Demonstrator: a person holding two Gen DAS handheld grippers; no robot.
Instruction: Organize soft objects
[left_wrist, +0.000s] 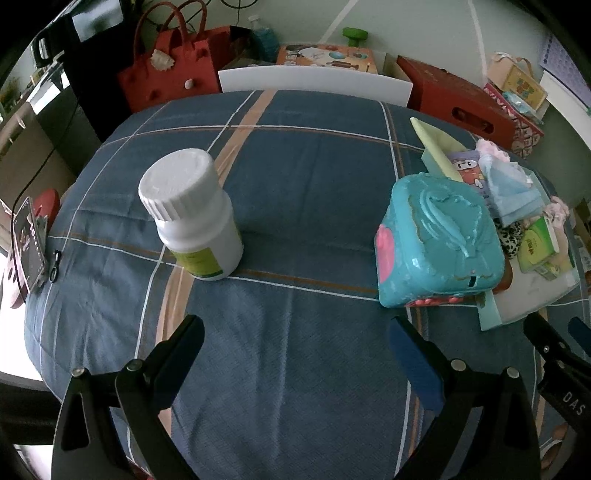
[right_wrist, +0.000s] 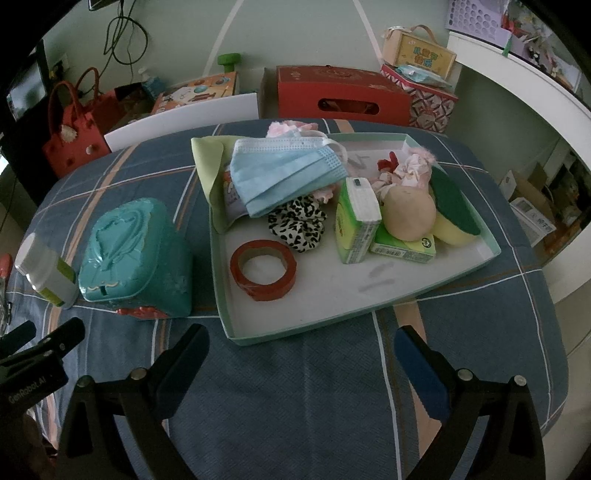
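A shallow white tray (right_wrist: 332, 295) with a green rim sits on the blue plaid table. It holds a blue face mask (right_wrist: 288, 170), a leopard-print scrunchie (right_wrist: 299, 221), a roll of red tape (right_wrist: 264, 271), two green tissue packs (right_wrist: 356, 218), a beige soft ball (right_wrist: 408, 212), a yellow-green sponge (right_wrist: 454, 210), pink scrunchies (right_wrist: 410, 166) and a green cloth (right_wrist: 210, 170). My right gripper (right_wrist: 301, 350) is open and empty, just in front of the tray. My left gripper (left_wrist: 295, 343) is open and empty over bare cloth, left of the tray (left_wrist: 532, 295).
A teal wipes box (left_wrist: 439, 236) stands by the tray's left edge, also in the right wrist view (right_wrist: 136, 251). A white pill bottle (left_wrist: 192, 210) stands left of it. Red bags, boxes and a white chair back (left_wrist: 314, 81) lie beyond the table's far edge.
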